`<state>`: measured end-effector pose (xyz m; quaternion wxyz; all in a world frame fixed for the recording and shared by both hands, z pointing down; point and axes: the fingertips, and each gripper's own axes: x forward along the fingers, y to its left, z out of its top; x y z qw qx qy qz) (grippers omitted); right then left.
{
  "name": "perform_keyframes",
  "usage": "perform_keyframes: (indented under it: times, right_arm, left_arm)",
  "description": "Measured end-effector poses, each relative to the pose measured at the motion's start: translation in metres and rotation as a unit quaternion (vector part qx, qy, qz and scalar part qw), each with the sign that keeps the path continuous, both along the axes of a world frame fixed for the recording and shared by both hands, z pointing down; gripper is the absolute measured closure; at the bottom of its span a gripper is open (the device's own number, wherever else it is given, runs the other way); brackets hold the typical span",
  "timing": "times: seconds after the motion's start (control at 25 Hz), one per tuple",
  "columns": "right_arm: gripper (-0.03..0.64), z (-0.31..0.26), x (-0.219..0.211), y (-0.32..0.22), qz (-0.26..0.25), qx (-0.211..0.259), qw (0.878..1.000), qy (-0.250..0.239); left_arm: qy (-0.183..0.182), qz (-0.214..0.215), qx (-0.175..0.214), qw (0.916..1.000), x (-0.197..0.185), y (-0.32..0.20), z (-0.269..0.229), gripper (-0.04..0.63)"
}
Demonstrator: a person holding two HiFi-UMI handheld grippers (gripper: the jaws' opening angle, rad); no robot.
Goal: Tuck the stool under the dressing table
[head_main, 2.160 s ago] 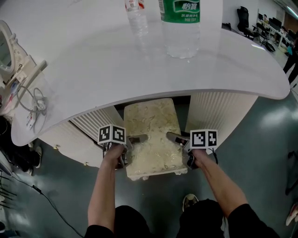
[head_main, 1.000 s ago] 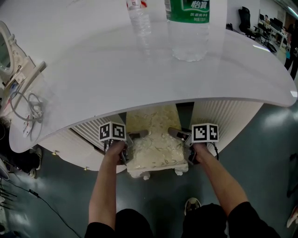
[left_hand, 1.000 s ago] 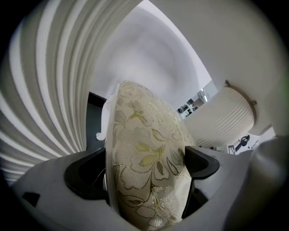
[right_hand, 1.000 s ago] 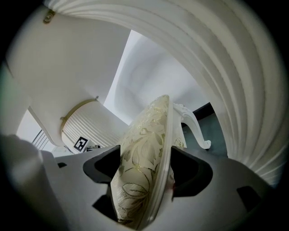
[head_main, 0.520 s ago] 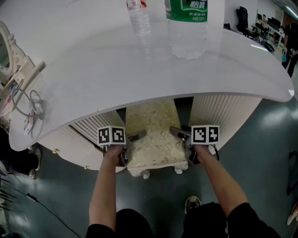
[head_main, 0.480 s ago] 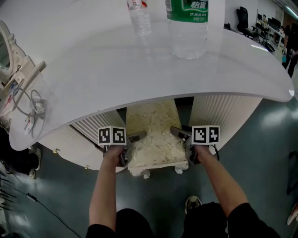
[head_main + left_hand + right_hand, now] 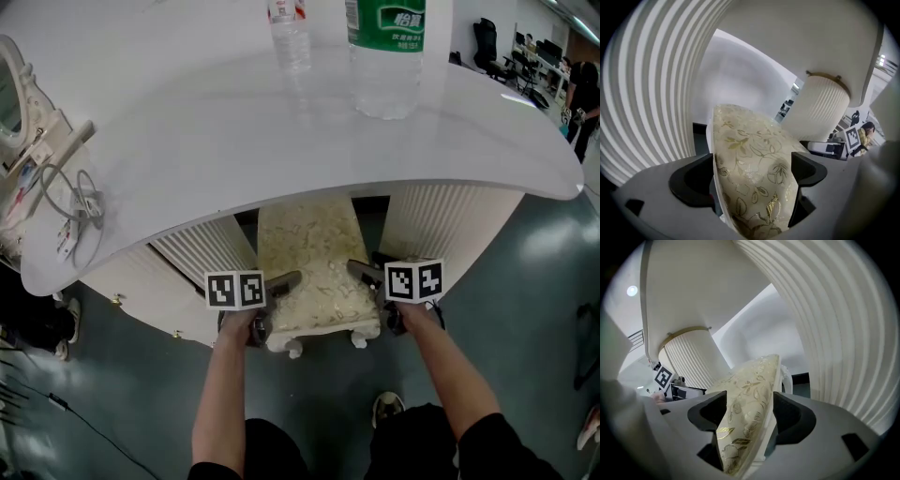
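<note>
Overhead, we found the stool (image 7: 314, 272) mostly under the dressing table (image 7: 281, 131), with its near end protruding. In the left gripper (image 7: 278, 281) view, the jaws clamped the seat edge. The right gripper (image 7: 364, 272) view showed likewise. We judged a short push remained.

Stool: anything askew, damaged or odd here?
Nothing stands out. The stool sits straight in the gap between the ribbed pedestals, near end sticking out from under the dressing table. Left gripper and right gripper each clamp a cushion edge; both bottles stand upright.
</note>
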<state>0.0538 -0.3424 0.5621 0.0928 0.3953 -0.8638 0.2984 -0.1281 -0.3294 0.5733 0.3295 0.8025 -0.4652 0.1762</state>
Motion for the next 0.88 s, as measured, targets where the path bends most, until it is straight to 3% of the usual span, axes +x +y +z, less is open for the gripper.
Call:
perform_keyframes:
  times: [0.28, 0.56, 0.6, 0.72, 0.88]
  right_arm:
    - [0.311, -0.035, -0.01, 0.016, -0.013, 0.084, 0.993, 0.078]
    - [0.327, -0.069, -0.036, 0.037, -0.034, 0.148, 0.982, 0.116]
    - [0.349, -0.072, -0.039, 0.039, -0.034, 0.154, 0.98, 0.119]
    - [0.549, -0.081, -0.048, 0.048, -0.036, 0.173, 0.975, 0.134]
    - [0.572, -0.085, -0.063, 0.061, -0.054, 0.192, 0.968, 0.155]
  left_arm:
    - [-0.097, -0.025, 0.071, 0.9924, -0.009, 0.015, -0.022, 0.072]
    - [-0.146, -0.041, 0.135, 0.9791, -0.012, 0.033, -0.051, 0.133]
    - [-0.15, -0.041, 0.142, 0.9776, -0.011, 0.036, -0.053, 0.152]
    - [-0.159, -0.041, 0.162, 0.9731, -0.009, 0.045, -0.062, 0.221]
    - [-0.149, -0.047, 0.183, 0.9706, -0.009, 0.054, -0.073, 0.31]
